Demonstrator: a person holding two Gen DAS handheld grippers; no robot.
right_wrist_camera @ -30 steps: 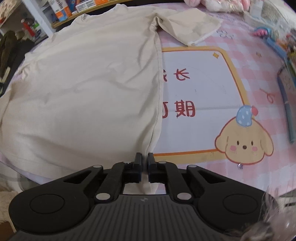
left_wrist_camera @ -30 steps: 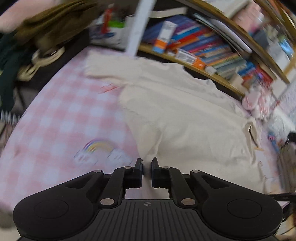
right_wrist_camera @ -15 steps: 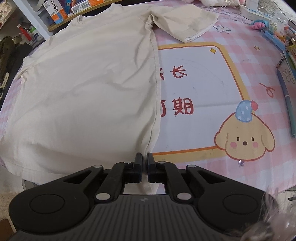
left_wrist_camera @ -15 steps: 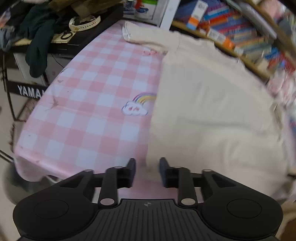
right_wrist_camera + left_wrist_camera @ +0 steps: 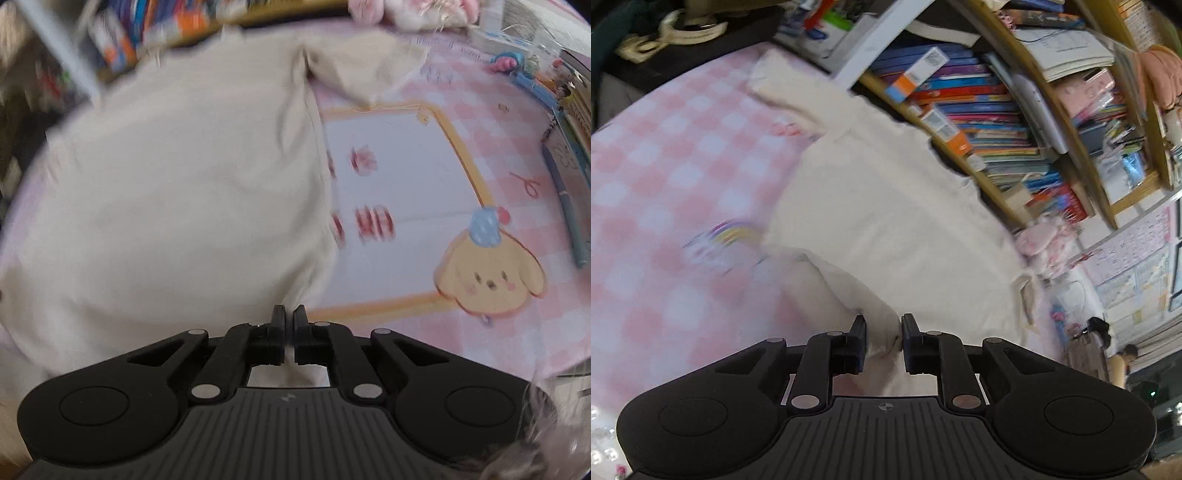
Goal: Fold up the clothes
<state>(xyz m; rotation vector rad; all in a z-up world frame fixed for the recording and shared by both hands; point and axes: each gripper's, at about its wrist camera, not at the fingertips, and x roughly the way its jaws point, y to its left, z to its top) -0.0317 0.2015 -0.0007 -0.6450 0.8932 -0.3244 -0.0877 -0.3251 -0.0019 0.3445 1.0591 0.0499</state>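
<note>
A cream T-shirt (image 5: pixel 905 221) lies spread on the pink checked tablecloth (image 5: pixel 665 166), neck toward the bookshelf. My left gripper (image 5: pixel 883 332) is at the shirt's near left hem. Its jaws are closing, with a bunched ridge of fabric pressed between them and pulled up off the table. In the right wrist view the same shirt (image 5: pixel 184 203) fills the left half, one short sleeve (image 5: pixel 362 70) splayed at the far end. My right gripper (image 5: pixel 289 321) is shut on the hem's near right corner, and the cloth draws up into its fingertips.
A packed bookshelf (image 5: pixel 979 110) runs behind the table's far edge. A pink plush toy (image 5: pixel 1045 236) sits at the far right corner. Pens (image 5: pixel 565 206) and small toys lie along the right side, by the printed puppy (image 5: pixel 491 280). Dark clothes and a belt (image 5: pixel 665 37) are piled at far left.
The left jaws widened at the hem, then narrowed onto a bunch of fabric, and that view swung toward the shelf. The right gripper stayed shut on its corner, and its view is now blurred.
</note>
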